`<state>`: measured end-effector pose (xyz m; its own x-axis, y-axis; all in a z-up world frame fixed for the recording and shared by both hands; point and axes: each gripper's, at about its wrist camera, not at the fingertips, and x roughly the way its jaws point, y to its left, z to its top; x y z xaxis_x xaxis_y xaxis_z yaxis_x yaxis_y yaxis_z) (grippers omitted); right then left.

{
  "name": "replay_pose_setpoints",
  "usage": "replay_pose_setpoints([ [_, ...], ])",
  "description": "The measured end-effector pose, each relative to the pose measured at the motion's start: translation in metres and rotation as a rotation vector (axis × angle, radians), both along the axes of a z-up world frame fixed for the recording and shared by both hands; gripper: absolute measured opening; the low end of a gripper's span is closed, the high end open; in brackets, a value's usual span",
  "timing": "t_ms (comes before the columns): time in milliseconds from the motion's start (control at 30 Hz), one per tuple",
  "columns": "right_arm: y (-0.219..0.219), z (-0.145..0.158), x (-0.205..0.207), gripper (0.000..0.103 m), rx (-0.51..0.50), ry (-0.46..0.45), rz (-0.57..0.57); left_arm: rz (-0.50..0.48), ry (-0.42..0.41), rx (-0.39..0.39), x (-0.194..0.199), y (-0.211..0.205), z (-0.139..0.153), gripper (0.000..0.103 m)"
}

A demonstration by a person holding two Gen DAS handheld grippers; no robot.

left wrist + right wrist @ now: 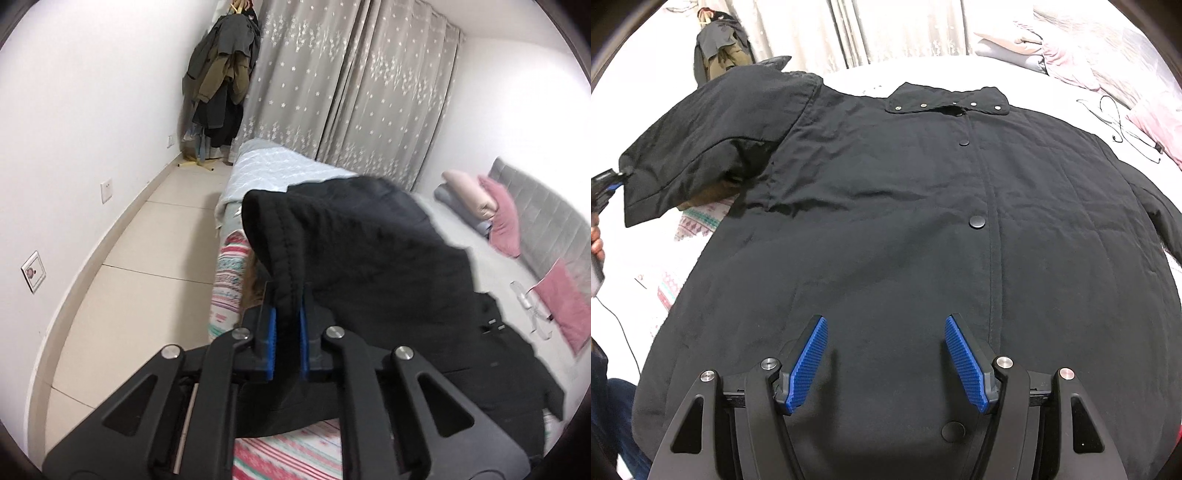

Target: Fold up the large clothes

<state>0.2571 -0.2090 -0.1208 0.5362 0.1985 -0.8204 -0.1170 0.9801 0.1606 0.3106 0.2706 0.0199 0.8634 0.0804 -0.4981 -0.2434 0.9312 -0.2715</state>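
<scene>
Clamping the cuff of the black coat (369,258), the left hand-held gripper (287,314) is seen with the sleeve raised ahead of it. Below the right hand-held gripper (882,354), whose jaws stand apart and empty, the coat's body is spread flat on the bed (857,79).

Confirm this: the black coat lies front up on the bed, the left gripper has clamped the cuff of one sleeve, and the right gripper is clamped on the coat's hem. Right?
Not quite. The right gripper is not clamped on anything: in the right wrist view its jaws stand open above the black coat. The rest holds: the left gripper is shut on the sleeve cuff.
</scene>
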Motion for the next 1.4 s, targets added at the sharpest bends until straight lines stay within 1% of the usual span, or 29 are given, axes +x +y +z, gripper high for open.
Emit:
replay_pose_setpoints([
  [100,-0.01,0.005,0.0,0.067,0.042,-0.008,-0.025,-0.033,-0.054,-0.016,-0.016,-0.02,0.032,0.011],
  [200,-0.024,0.012,-0.002,0.067,0.09,-0.021,-0.058,-0.116,-0.131,-0.001,-0.032,-0.065,0.074,0.011],
  [267,-0.035,0.017,-0.002,0.067,0.105,-0.031,-0.086,-0.185,-0.161,0.028,-0.031,-0.099,0.096,0.011],
  [367,-0.055,0.024,-0.004,0.067,0.141,-0.046,-0.136,-0.3,-0.165,0.041,-0.014,-0.154,0.12,0.011],
  [433,-0.07,0.029,-0.005,0.067,0.182,-0.06,-0.171,-0.373,-0.132,0.042,0.008,-0.201,0.128,0.011],
  [500,-0.082,0.033,-0.005,0.067,0.211,-0.071,-0.203,-0.476,-0.084,-0.017,0.032,-0.244,0.122,0.014],
  [533,-0.088,0.034,-0.005,0.067,0.228,-0.078,-0.22,-0.57,-0.039,-0.057,0.046,-0.276,0.114,0.017],
  [567,-0.096,0.035,-0.004,0.067,0.247,-0.085,-0.24,-0.648,0.007,-0.07,0.057,-0.304,0.104,0.02],
  [600,-0.104,0.035,-0.003,0.067,0.258,-0.086,-0.263,-0.723,0.059,-0.071,0.066,-0.331,0.091,0.024],
  [667,-0.119,0.033,-0.001,0.067,0.284,-0.081,-0.314,-0.816,0.17,-0.059,0.075,-0.357,0.068,0.025],
  [700,-0.126,0.031,0.0,0.067,0.299,-0.072,-0.336,-0.833,0.203,-0.055,0.076,-0.361,0.059,0.025],
  [767,-0.142,0.026,0.001,0.067,0.341,-0.056,-0.368,-0.814,0.243,-0.059,0.082,-0.342,0.039,0.034],
  [800,-0.147,0.024,0.002,0.067,0.355,-0.05,-0.375,-0.783,0.267,-0.06,0.085,-0.328,0.033,0.046],
  [833,-0.151,0.023,0.002,0.067,0.362,-0.042,-0.38,-0.72,0.294,-0.068,0.087,-0.303,0.022,0.052],
  [867,-0.154,0.021,0.004,0.067,0.359,-0.034,-0.383,-0.665,0.303,-0.076,0.088,-0.282,0.014,0.053],
  [933,-0.158,0.016,0.009,0.067,0.341,-0.018,-0.391,-0.587,0.329,-0.084,0.087,-0.24,-0.004,0.053],
  [1000,-0.162,0.01,0.018,0.067,0.341,0.002,-0.402,-0.547,0.362,-0.102,0.083,-0.21,-0.025,0.053],
  [1067,-0.165,0.003,0.029,0.067,0.379,0.025,-0.404,-0.52,0.367,-0.122,0.073,-0.194,-0.034,0.053],
  [1100,-0.166,0.0,0.034,0.067,0.403,0.034,-0.407,-0.515,0.364,-0.12,0.07,-0.187,-0.039,0.053],
  [1167,-0.165,-0.006,0.044,0.067,0.418,0.041,-0.407,-0.502,0.349,-0.092,0.068,-0.188,-0.044,0.053],
  [1200,-0.161,-0.007,0.05,0.067,0.408,0.042,-0.397,-0.497,0.339,-0.058,0.069,-0.187,-0.048,0.053],
  [1233,-0.155,-0.01,0.057,0.067,0.379,0.046,-0.386,-0.495,0.335,-0.031,0.069,-0.189,-0.051,0.053],
  [1300,-0.146,-0.015,0.069,0.065,0.299,0.049,-0.37,-0.496,0.339,-0.002,0.073,-0.191,-0.066,0.053],
  [1333,-0.142,-0.017,0.075,0.063,0.259,0.047,-0.37,-0.5,0.338,0.001,0.076,-0.19,-0.074,0.053],
  [1400,-0.14,-0.023,0.088,0.054,0.23,0.054,-0.356,-0.533,0.363,0.039,0.082,-0.2,-0.09,0.053],
])
